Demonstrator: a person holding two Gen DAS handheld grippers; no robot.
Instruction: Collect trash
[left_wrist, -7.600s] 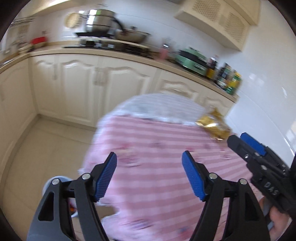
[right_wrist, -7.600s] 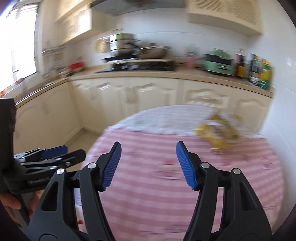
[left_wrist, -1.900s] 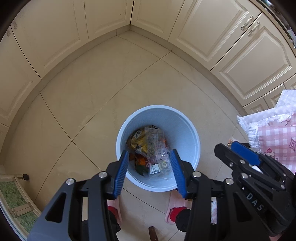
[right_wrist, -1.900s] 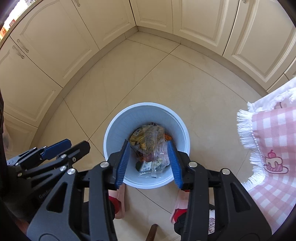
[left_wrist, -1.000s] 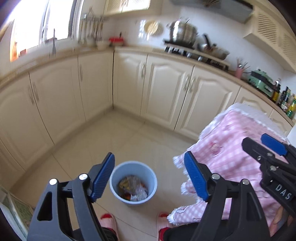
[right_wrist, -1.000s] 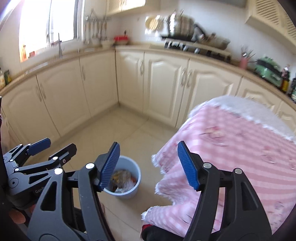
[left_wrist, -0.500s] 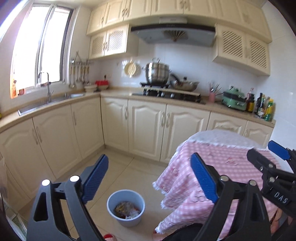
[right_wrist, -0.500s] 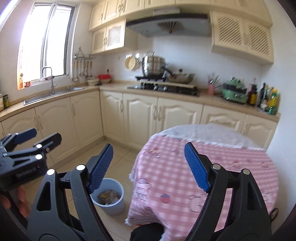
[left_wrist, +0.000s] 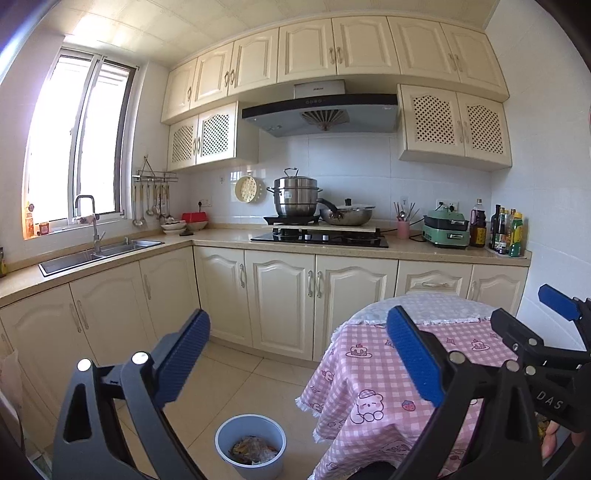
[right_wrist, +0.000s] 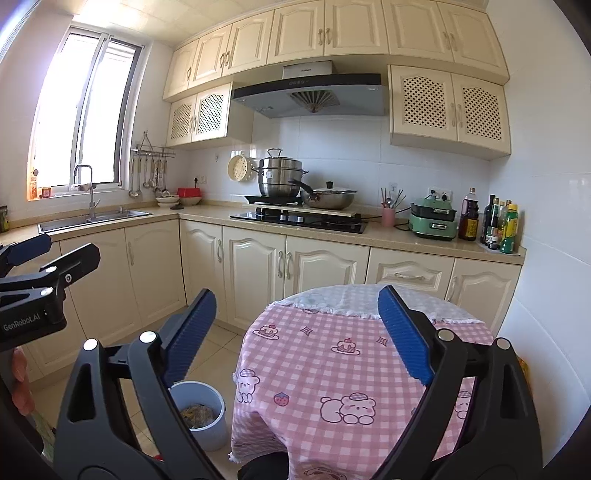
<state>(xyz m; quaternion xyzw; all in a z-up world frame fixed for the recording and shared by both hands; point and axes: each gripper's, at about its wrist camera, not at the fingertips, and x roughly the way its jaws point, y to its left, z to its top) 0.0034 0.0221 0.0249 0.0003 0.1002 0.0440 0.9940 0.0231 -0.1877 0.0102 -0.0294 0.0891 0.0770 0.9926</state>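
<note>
we see tablecloth (right_wrist: 332, 369): pink-white check, cake and bear prints | trash bin (left_wrist: 225, 441): pale blue | gripper pads (left_wrist: 183, 356): blue, on black frames | cabinets (left_wrist: 280, 302): cream | cooker (left_wrist: 445, 227): green | cup (left_wrist: 403, 229): pink

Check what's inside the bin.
The bin on the floor holds a pile of crumpled wrappers. Anything beneath that top layer is covered. Both grippers are open, holding nothing.

A home kitchen: stove (left_wrist: 319, 236), sink (left_wrist: 96, 253), cream cabinets (left_wrist: 280, 295), range hood (left_wrist: 321, 114)
</note>
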